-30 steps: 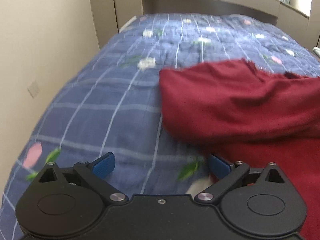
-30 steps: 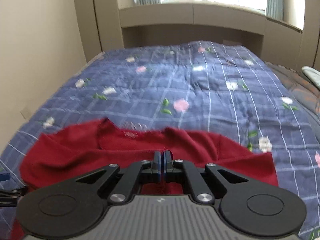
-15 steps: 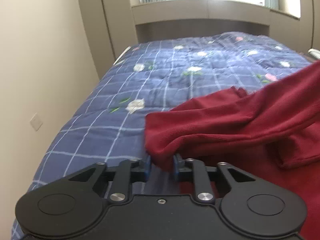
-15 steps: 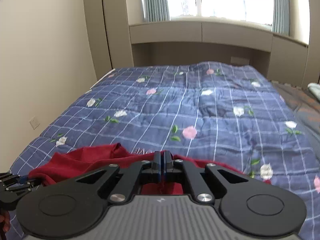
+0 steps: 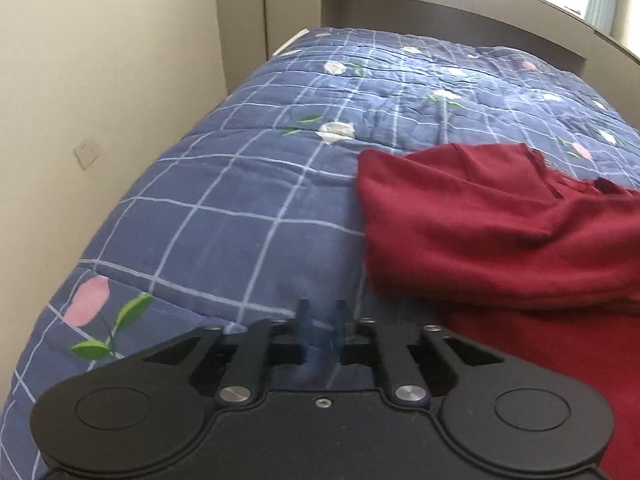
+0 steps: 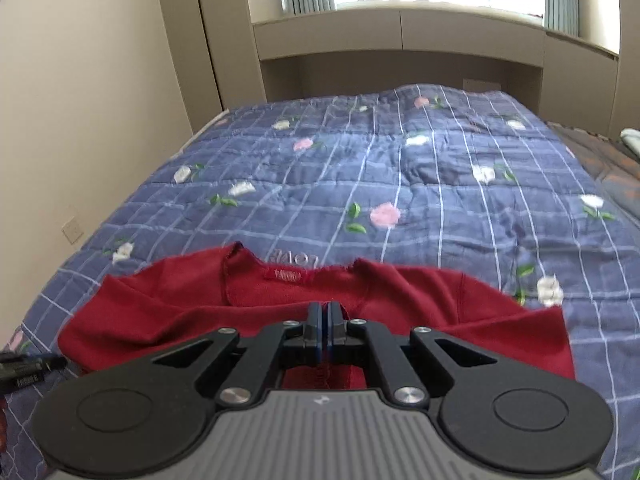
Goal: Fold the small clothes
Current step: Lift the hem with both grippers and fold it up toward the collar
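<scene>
Red shirt lies at quilt's near edge, right gripper pinched shut on its cloth, left gripper narrow, holding nothing, over bare quilt beside shirt's left edge.

The left gripper points downward, jaws narrowly parted with nothing between them. The right gripper tilts downward, jaws pressed together.

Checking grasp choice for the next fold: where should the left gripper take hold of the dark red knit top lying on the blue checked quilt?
Grip the dark red knit top at its rounded left edge, near the lower corner. Bring the left gripper in from the left, low over the blue checked quilt: that edge faces bare quilt, seems to bulge up slightly, and nothing blocks it.
</scene>
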`<state>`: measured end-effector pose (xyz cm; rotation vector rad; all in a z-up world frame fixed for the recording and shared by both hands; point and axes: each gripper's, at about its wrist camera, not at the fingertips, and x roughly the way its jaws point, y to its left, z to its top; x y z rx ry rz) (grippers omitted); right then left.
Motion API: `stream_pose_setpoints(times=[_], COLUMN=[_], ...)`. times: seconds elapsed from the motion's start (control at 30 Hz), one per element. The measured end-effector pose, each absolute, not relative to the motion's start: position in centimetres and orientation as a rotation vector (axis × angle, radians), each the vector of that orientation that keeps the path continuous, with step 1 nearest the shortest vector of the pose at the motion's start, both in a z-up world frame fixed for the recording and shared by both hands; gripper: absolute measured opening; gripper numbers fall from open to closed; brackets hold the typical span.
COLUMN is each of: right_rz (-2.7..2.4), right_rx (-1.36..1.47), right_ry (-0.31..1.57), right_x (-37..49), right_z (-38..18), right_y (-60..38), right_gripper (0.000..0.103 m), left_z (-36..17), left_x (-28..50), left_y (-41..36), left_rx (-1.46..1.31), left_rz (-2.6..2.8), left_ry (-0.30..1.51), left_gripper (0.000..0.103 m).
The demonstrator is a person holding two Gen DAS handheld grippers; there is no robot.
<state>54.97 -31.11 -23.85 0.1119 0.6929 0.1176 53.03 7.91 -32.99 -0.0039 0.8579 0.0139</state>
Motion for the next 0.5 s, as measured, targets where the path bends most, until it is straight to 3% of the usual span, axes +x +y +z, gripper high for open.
stream_pose_setpoints(times=[0.13,0.5], right_rz=[0.095,0.112], right_rx=[0.167,0.143], right_ry=[0.622,0.508], right_x=[55.5,56.2], right_z=[-21.4,-16.4], right_y=[-32.2,-32.7], right_gripper=[0.002,0.002], left_z=[-33.0,-32.8], left_x=[52.4,54.5], left_y=[6.3,2.1], left_rx=[0.021,0.113], left_rz=[-0.043,-0.091], left_ry=[0.828,0.763], left_gripper=[0.033,0.04])
